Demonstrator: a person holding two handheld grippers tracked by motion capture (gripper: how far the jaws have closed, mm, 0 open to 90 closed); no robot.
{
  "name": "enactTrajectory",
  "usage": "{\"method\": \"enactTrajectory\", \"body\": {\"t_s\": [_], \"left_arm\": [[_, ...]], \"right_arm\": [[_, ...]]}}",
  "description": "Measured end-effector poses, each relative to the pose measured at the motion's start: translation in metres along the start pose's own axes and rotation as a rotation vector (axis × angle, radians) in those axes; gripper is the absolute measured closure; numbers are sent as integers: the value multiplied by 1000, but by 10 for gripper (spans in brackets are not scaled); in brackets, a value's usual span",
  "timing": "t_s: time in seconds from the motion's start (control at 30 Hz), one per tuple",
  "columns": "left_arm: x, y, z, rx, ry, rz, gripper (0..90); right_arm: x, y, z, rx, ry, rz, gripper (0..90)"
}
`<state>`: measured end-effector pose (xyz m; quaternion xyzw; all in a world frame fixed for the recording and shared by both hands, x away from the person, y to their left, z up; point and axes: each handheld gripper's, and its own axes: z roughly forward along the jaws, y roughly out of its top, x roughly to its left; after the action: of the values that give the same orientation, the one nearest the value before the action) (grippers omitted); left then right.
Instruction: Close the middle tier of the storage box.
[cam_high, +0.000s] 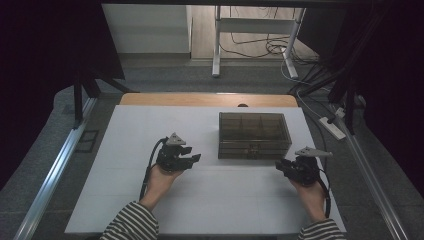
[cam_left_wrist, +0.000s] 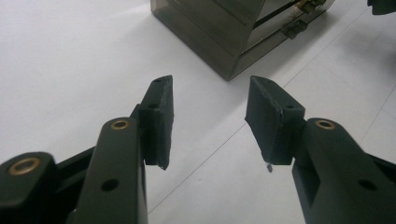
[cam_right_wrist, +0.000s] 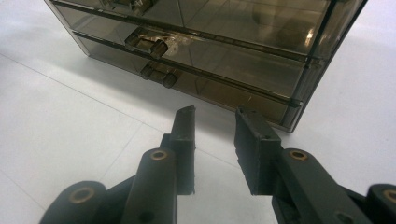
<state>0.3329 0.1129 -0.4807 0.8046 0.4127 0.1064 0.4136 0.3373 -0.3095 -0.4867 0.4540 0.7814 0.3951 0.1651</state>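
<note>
While both grippers (cam_high: 192, 159) (cam_high: 281, 165) gape, the smoky box (cam_high: 254, 134) lies between, seemingly untouched.

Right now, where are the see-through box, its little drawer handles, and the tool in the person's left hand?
Smoked plastic drawer box (cam_high: 254, 126): high view, on its top panel.
Drawer handle (cam_right_wrist: 150, 45): right gripper view, on the upper handle's bar.
Left gripper (cam_high: 192, 155): high view, midway between its fingertips.
</note>
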Motion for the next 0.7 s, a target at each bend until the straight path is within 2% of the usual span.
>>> {"method": "enactTrajectory", "body": {"t_s": [0.7], "left_arm": [[8,-14,-22,-41,16,-18,472]], "right_arm": [[8,-5,-4,-22,-16,-3,516]]}}
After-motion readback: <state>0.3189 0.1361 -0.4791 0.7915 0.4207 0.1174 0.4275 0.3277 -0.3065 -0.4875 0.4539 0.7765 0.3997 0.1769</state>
